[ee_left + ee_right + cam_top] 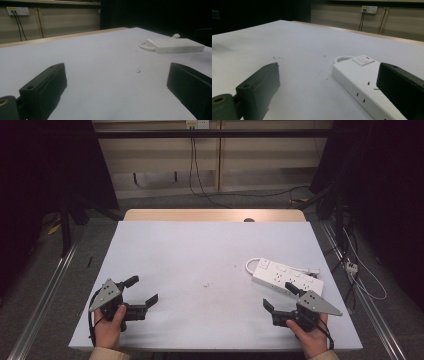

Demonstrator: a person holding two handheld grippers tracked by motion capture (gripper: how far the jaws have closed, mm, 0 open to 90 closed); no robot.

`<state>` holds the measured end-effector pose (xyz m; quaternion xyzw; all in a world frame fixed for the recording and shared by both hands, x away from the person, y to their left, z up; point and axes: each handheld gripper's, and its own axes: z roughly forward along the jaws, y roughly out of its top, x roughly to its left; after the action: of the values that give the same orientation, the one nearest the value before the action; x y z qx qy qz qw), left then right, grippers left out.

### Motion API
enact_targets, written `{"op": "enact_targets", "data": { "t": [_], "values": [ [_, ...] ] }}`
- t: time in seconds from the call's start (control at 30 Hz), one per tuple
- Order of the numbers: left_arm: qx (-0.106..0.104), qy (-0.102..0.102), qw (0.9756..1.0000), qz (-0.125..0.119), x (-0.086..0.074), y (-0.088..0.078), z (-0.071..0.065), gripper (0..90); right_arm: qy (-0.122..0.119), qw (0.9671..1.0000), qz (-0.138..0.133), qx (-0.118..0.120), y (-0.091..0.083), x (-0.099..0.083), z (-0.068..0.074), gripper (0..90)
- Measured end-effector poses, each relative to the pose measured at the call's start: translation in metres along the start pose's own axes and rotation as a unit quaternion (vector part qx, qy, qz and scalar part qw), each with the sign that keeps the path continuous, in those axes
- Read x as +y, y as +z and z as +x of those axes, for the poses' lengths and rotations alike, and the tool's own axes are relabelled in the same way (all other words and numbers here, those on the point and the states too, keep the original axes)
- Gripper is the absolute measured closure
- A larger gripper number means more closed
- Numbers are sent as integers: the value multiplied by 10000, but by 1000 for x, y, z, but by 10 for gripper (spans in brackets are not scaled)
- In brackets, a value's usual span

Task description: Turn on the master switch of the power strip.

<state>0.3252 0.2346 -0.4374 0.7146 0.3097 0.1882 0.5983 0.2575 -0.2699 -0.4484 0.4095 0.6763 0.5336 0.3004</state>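
Note:
A white power strip (286, 277) lies flat on the right side of the white table (200, 255), its cord looped at the near-left end. My right gripper (280, 295) rests at the front right, jaws wide apart with nothing between them; one jaw sits just in front of the strip's near edge. From the right gripper view the power strip (359, 77) with its switch lies between and beyond the jaws. At the front left, my left gripper (144, 290) is open and empty. Far off to the right in the left gripper view lies the power strip (175, 45).
Beyond the white cover a strip of the wooden tabletop (215, 215) shows at the far edge. A wall socket (18, 10) with black cables hangs on the back wall. Cables (360, 275) trail on the floor right of the table. Small dark specks (206, 284) mark the middle.

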Motion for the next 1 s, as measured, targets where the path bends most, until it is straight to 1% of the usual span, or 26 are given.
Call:
{"op": "enact_targets", "data": {
  "t": [0.1,0.27,0.3,0.47,0.73,0.87,0.93,1.0],
  "values": [
    [-12,36,10000,31,0,0,0,24,15,10000,-13,-8,0,1,-1,46],
    [-21,11,10000,7,0,0,0,24,37,10000,-10,-32,1,1,-2,46],
    [-21,11,10000,7,0,0,0,24,76,10000,-15,-48,2,2,-2,46],
    [-39,6,10000,6,0,0,0,24,31,10000,-7,-90,4,3,-4,49],
    [-90,-8,10000,-1,0,2,0,24,95,9998,37,-179,10,6,-9,59],
    [-89,32,10000,3,1,1,0,24,126,9997,37,-187,14,8,-12,61],
    [-98,1,10000,4,1,2,-1,24,160,9997,41,-165,16,8,-13,61],
    [-113,-23,9999,2,1,2,-1,24,137,9997,70,-179,18,10,-13,61]
  ]
}}
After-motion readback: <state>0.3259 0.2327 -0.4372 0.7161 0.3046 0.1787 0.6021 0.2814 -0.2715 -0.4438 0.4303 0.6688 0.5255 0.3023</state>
